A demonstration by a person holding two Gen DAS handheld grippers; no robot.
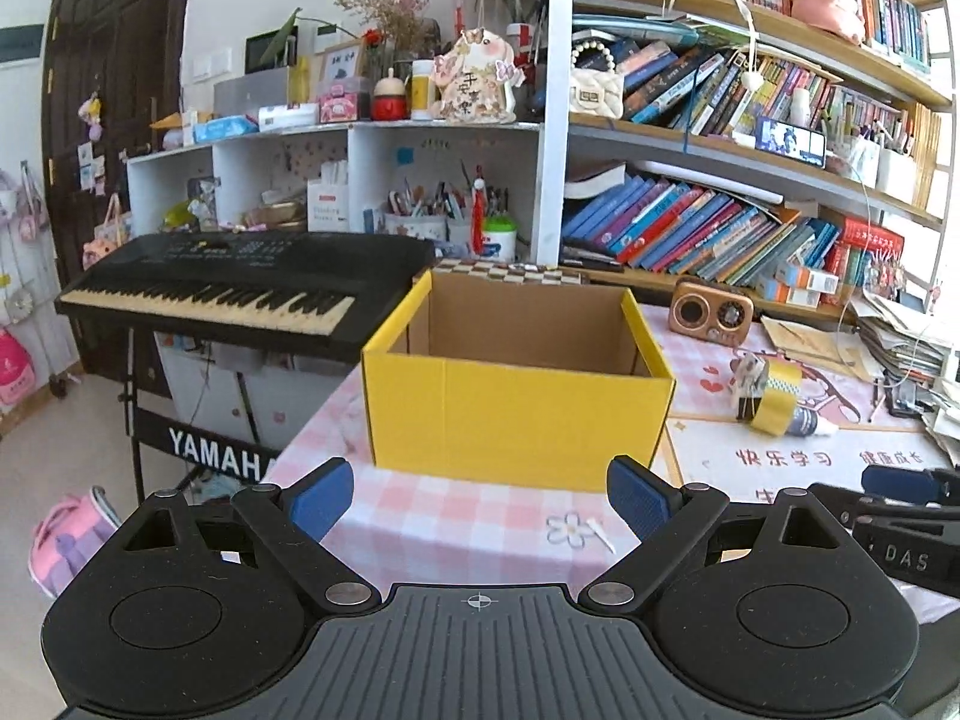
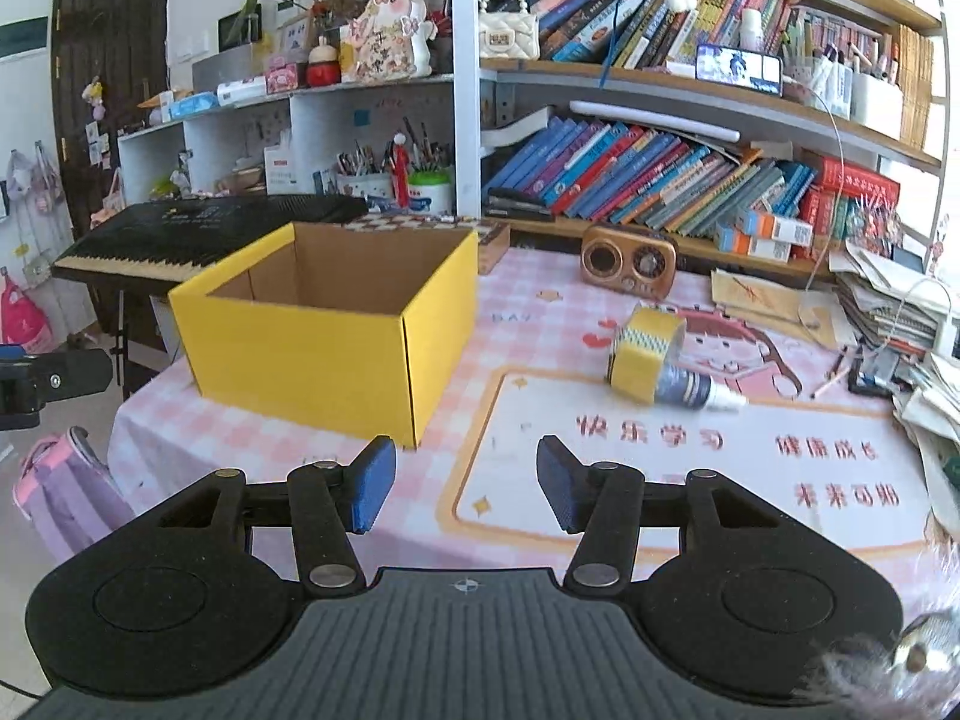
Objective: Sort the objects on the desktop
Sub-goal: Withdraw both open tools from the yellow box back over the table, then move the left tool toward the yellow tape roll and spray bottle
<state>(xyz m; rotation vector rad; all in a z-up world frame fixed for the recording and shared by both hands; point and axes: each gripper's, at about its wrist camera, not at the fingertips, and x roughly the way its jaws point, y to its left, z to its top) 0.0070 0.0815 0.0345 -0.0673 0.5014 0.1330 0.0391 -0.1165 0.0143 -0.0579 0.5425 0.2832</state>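
Keyboard [image 1: 240, 282] sits far left off the table edge, not part of the job. My left gripper [image 1: 477, 501] hangs over the near edge of the pink checked tablecloth [image 1: 456, 516], jaws wide apart, nothing between them, pointed at the yellow box [image 1: 516, 414]. Box stands open-topped on the left part of the table and, as far as I can see inside, nothing is in it yet, so I judge sorting is at the start: approach step, no item picked. My right gripper [image 2: 465, 483] is over the printed desk mat [image 2: 660, 480], jaws part open, nothing held. Further right and ahead of it lies the tape roll [image 2: 645, 348], yellow with a patterned band, tipped on its side; a small dark-labelled bottle with a white tip [image 2: 699, 393] lies touching it, just on the near side. In the left view something small is clipped or stuck on the roll's far side, too small to tell. Brown retro radio [image 2: 629, 261] stands behind them by the shelf, paper piles [image 2: 894, 312] at far right. Next move, my guess: right gripper goes forward and right to the roll or bottle, lines up across the narrow bottle body, closes, then carries left to the box. Risk: bottle and roll touch, so one grab may nudge the other.
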